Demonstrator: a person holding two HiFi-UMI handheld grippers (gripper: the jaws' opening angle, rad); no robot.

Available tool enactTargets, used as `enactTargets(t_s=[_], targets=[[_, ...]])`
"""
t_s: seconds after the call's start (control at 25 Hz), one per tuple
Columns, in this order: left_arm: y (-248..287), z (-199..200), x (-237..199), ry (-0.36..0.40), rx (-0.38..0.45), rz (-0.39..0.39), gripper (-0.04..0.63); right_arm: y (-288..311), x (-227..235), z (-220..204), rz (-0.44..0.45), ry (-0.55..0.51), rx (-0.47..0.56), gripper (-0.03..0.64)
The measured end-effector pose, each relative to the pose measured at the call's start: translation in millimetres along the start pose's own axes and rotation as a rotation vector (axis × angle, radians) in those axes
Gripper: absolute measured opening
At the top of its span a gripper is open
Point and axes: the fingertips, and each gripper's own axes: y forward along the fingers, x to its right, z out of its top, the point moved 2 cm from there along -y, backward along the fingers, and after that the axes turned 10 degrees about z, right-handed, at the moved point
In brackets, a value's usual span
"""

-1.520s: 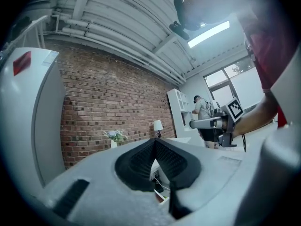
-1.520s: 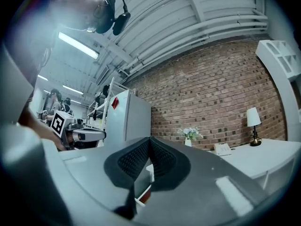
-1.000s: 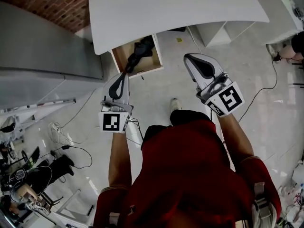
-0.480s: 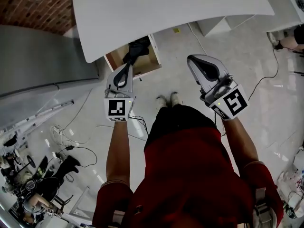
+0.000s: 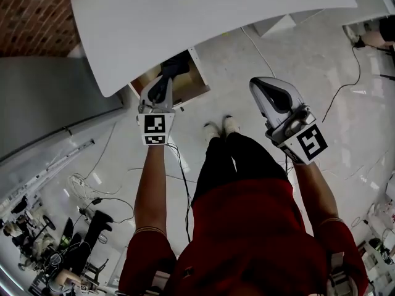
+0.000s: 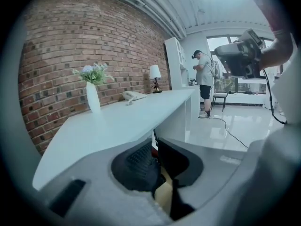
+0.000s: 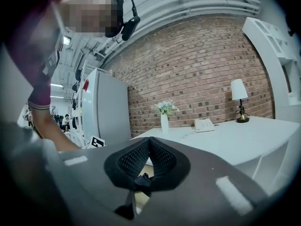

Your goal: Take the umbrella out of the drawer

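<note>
A wooden drawer (image 5: 190,86) stands pulled out under the white table (image 5: 203,17). The black folded umbrella (image 5: 176,66) lies in it. My left gripper (image 5: 162,80) hangs over the drawer's near part, its tips just short of the umbrella. Its jaws have just been opening and stand a narrow slit apart, with nothing between the pads (image 6: 141,161). The drawer's wood (image 6: 163,197) shows through the slit. My right gripper (image 5: 271,91) is held to the right of the drawer, above the floor, shut and empty. In the right gripper view its tips (image 7: 149,140) meet.
On the table stand a vase of flowers (image 6: 93,91), a telephone (image 6: 133,95) and a lamp (image 6: 155,72). A grey cabinet (image 5: 49,110) rises left of the drawer. Cables (image 5: 179,165) run over the floor by my shoes (image 5: 222,128). A person (image 6: 204,76) stands far off.
My left gripper has gone forward and down, from in front of the drawer to over it. The right gripper has sunk a little. The view has shifted closer over the table.
</note>
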Motion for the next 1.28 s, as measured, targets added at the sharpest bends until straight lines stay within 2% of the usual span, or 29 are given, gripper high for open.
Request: enactTargets(t_s=[0.16,0.56,1.0,1.28], targets=[[36,-30,-7,0.013,-0.074,-0.034,0.106,9,11,-20,-0.033,0.025,-0.028,0.012],[114,-111,1,0.105,-0.295,-0.111,0.298,8,31,-55,-0.120,0.062,-0.065,0.012],[172,-165,8,0.196,-0.445,-0.131,0.348,-14,45,-89,-0.207,0.111,-0.104,0.012],[198,-194,4,0.247,-0.525,-0.110,0.393,-25,47,-110,-0.238,0.140,-0.131,0.012]])
